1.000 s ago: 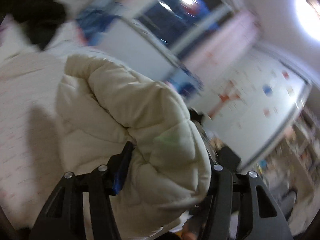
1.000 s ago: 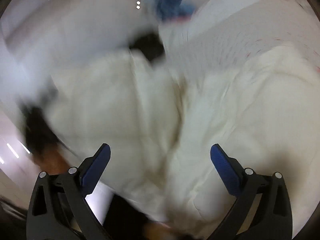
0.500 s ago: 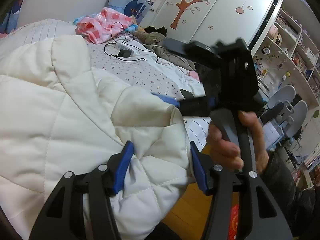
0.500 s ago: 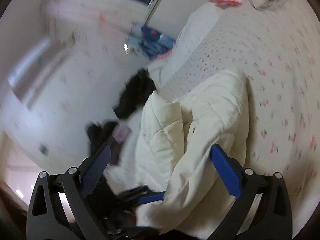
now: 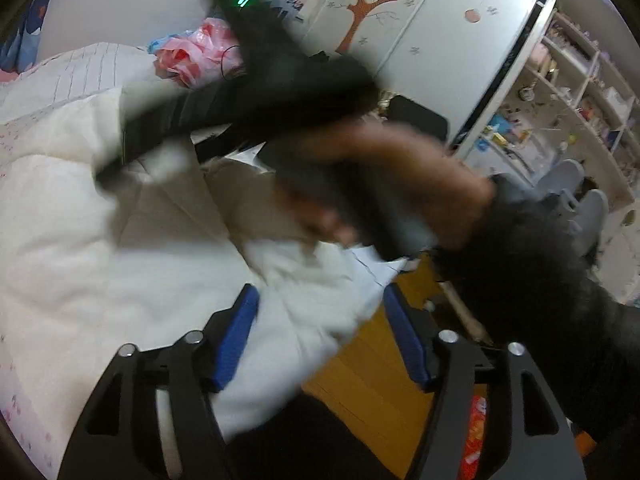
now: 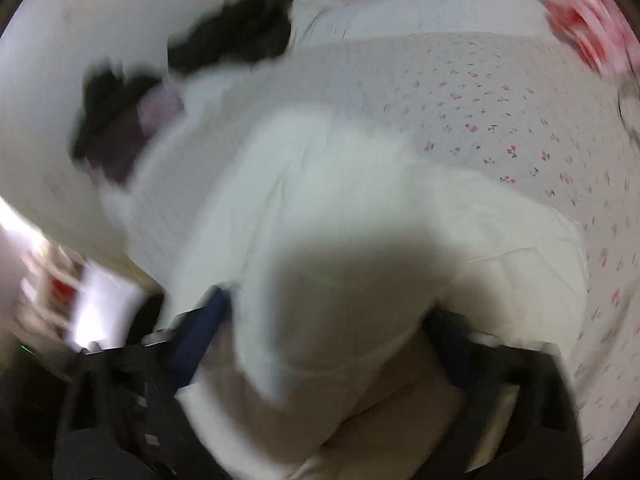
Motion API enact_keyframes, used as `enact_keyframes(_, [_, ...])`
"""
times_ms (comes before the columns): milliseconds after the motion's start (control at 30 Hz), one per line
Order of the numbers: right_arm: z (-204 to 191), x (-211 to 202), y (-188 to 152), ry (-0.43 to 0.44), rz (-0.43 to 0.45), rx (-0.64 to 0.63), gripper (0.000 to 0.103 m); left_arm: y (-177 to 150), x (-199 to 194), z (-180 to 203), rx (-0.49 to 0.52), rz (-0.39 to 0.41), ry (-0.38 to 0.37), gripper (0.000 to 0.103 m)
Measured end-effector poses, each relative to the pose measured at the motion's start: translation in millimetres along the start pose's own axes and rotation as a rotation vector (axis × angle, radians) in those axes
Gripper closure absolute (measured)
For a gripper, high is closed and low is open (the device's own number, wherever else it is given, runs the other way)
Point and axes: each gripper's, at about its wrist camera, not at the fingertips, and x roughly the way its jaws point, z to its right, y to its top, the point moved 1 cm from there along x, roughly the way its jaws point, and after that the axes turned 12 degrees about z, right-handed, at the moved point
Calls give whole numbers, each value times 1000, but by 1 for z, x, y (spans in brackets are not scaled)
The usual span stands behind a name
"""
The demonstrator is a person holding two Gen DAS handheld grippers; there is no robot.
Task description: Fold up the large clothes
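A cream puffy jacket lies on the bed at its near edge. My left gripper is open, its blue pads either side of the jacket's edge without pinching it. The right gripper and the hand on it cross the left wrist view, blurred, above the jacket. In the right wrist view the jacket fills the middle, and my right gripper stands wide around a bulge of it; the frame is too blurred to tell whether the pads press the fabric.
The bed has a white sheet with small cherries. Dark clothes and a pink checked cloth lie at its far side. A wooden floor, shelves and a grey chair are to the right.
My left gripper has let go of the jacket and opened. The right gripper has swung in over the jacket, and the jacket now sits between its fingers.
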Motion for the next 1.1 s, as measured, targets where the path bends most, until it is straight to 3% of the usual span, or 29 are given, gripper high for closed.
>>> enact_keyframes(33, [-5,-1,-2,-17,38,-25,63,-1,-18,-1,-5,11,-2,28])
enact_keyframes(133, [-25,-22,-10,-60,154,-78,81,0,-63,-24,-71,58,36,28])
enact_keyframes(233, [-43,-61,-19,-95,264,-119,83,14,-100,-67,-182,147,150,25])
enact_keyframes(367, [-13,-73,-50,-205,269,-45,82,21,-107,-113,-356,201,223,22])
enact_keyframes(433, [23,-60,-81,-226,255,64,79,15,-86,-131,-422,162,223,19])
enact_keyframes(500, [62,-57,-104,-154,301,234,71,1,-61,-152,-492,75,227,19])
enact_keyframes(567, [73,-67,-109,-96,339,316,63,-12,-34,-162,-543,-6,196,19])
enact_keyframes(667, [67,-94,-113,-182,374,305,44,-19,-24,-162,-555,-3,195,9])
enact_keyframes(700, [64,-100,-118,-256,372,295,37,-19,-22,-164,-564,-3,186,7])
enact_keyframes(767, [59,-93,-124,-306,360,289,32,-19,-14,-166,-590,-5,170,7])
enact_keyframes(833, [65,-76,-133,-292,363,346,30,-13,-1,-159,-549,-12,200,7])
enact_keyframes(900, [73,-68,-136,-236,429,407,29,-3,-5,-140,-431,11,243,11])
enact_keyframes(967, [70,-59,-121,-181,488,406,31,16,-15,-117,-255,72,289,20])
enact_keyframes(1100, [53,-29,-74,-66,536,352,34,50,-44,-119,-131,138,373,24])
